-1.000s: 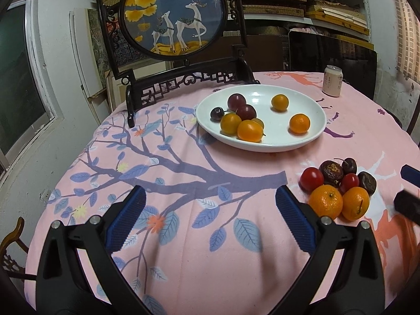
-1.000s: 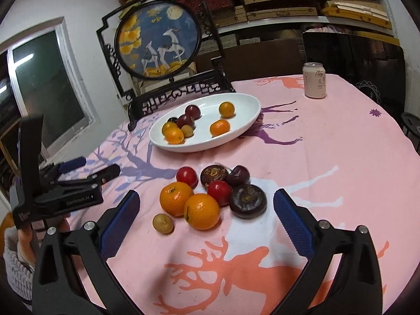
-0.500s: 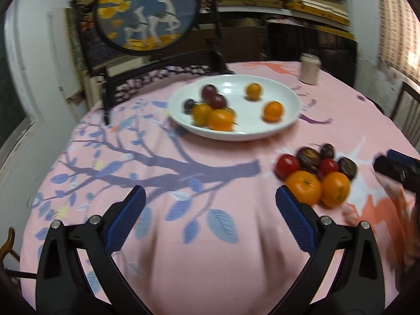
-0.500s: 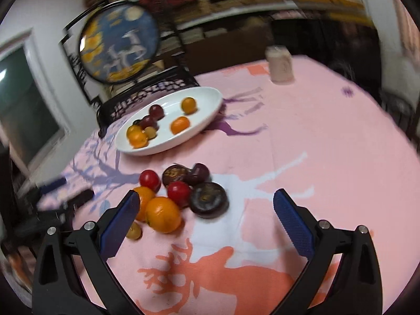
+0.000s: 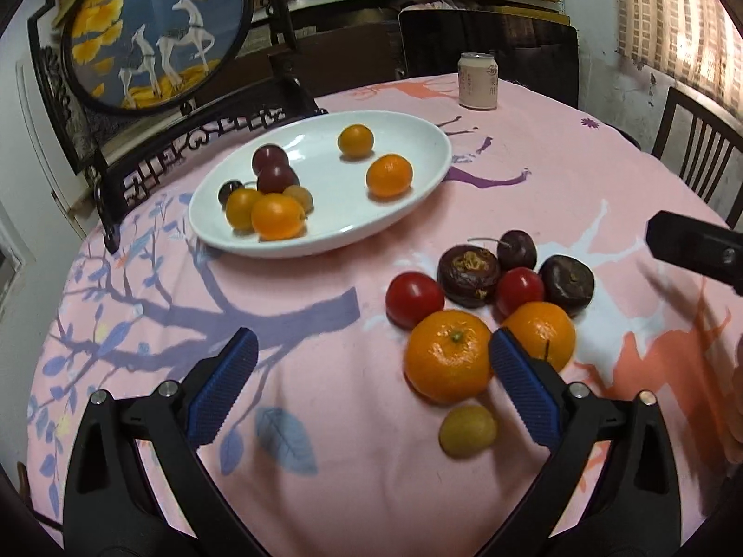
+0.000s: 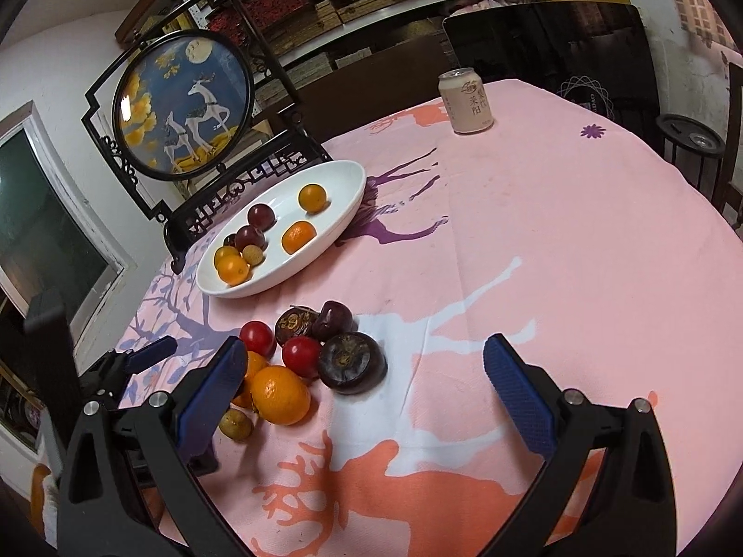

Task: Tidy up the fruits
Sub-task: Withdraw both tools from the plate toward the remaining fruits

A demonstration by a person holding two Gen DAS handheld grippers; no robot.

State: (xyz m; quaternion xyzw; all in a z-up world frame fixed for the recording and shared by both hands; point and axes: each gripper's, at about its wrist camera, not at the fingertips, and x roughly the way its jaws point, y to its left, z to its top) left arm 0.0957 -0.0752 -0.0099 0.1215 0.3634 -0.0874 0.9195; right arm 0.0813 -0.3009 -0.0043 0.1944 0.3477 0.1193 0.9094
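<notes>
A white oval plate (image 5: pixel 418 195) (image 6: pixel 346 195) holds several oranges and dark plums. On the pink cloth lies a loose pile: a large orange (image 5: pixel 448 355) (image 6: pixel 281 394), a second orange (image 5: pixel 543 329), two red tomatoes (image 5: pixel 414 297) (image 6: pixel 302 355), dark wrinkled fruits (image 5: pixel 469 274) (image 6: pixel 353 362), a cherry (image 5: pixel 518 248) and a small yellow fruit (image 5: pixel 468 429) (image 6: pixel 236 423). My left gripper (image 5: pixel 371 390) is open, its right pad beside the large orange. My right gripper (image 6: pixel 364 399) is open, low over the cloth, with the pile near its left pad.
A drink can (image 5: pixel 478 80) (image 6: pixel 466 100) stands at the table's far side. A black-framed round deer screen (image 5: pixel 153 32) (image 6: pixel 185 102) stands behind the plate. Chairs (image 5: pixel 696 148) ring the round table; shelves fill the back wall. A person's hand (image 5: pixel 736 399) shows at the right edge.
Both grippers have moved toward the loose pile, which now appears larger and closer. The left view has swung right, bringing the small yellow fruit into sight. Both stay open.
</notes>
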